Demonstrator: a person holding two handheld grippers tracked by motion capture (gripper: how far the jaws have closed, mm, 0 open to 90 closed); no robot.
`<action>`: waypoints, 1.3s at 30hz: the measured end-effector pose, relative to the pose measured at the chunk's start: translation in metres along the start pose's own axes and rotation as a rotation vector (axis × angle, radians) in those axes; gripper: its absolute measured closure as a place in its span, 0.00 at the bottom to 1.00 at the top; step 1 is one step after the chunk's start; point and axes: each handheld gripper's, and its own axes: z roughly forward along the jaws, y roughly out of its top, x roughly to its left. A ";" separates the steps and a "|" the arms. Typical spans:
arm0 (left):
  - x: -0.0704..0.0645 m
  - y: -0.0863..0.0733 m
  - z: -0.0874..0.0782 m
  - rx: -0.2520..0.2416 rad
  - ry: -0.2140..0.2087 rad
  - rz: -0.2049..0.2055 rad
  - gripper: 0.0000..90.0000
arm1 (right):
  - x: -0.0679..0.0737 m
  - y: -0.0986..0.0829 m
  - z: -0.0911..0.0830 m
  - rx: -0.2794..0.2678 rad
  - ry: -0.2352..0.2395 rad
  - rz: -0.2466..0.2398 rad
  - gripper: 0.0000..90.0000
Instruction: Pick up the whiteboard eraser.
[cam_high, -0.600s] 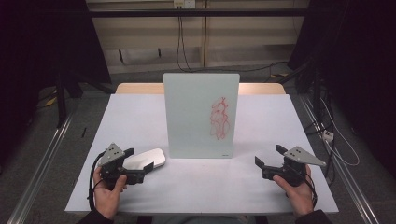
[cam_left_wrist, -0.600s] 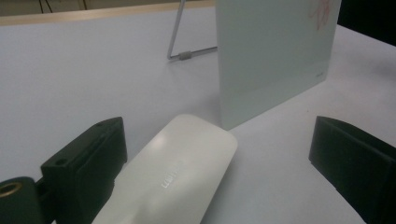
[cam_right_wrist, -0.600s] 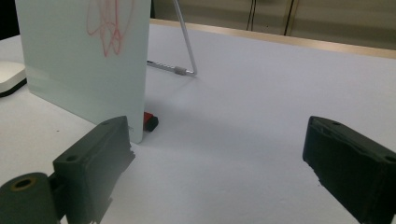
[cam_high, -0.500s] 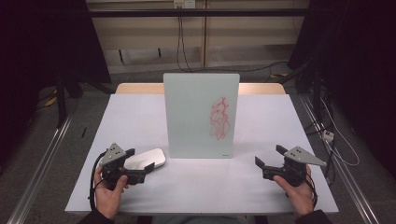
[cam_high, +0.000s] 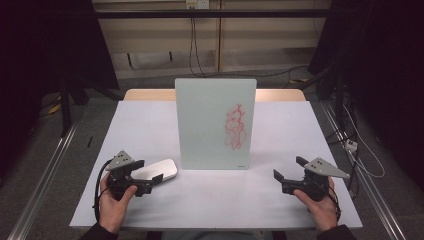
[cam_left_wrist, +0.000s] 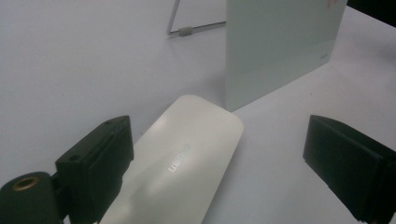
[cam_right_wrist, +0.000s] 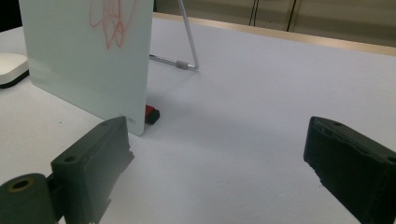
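Observation:
A pale glass board (cam_high: 215, 123) stands upright at the table's middle on a wire stand (cam_right_wrist: 187, 44), with a red scribble (cam_high: 235, 127) on its right half. A flat white eraser (cam_high: 156, 170) lies to the left of the board's base. My left gripper (cam_high: 148, 176) is open with its jaws on either side of the eraser's near end (cam_left_wrist: 180, 163), not closed on it. My right gripper (cam_high: 287, 172) is open over bare table at the right front, holding nothing. A small red and black object (cam_right_wrist: 151, 113) lies behind the board's lower corner in the right gripper view.
The white table top (cam_high: 280, 125) has a wooden strip (cam_high: 280, 94) along its far edge. Metal rails (cam_high: 45, 170) run along the floor at both sides. Cables (cam_high: 350, 145) lie on the floor to the right.

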 end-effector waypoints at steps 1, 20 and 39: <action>0.001 0.001 -0.001 0.006 -0.010 0.005 0.07 | 0.000 -0.001 -0.001 0.003 0.000 0.002 0.08; 0.024 0.030 0.016 0.216 -0.076 0.131 0.07 | 0.002 -0.002 0.003 0.026 0.032 0.000 0.08; 0.025 0.022 0.036 0.410 -0.070 0.255 0.16 | 0.003 -0.002 0.004 0.028 0.038 -0.015 0.08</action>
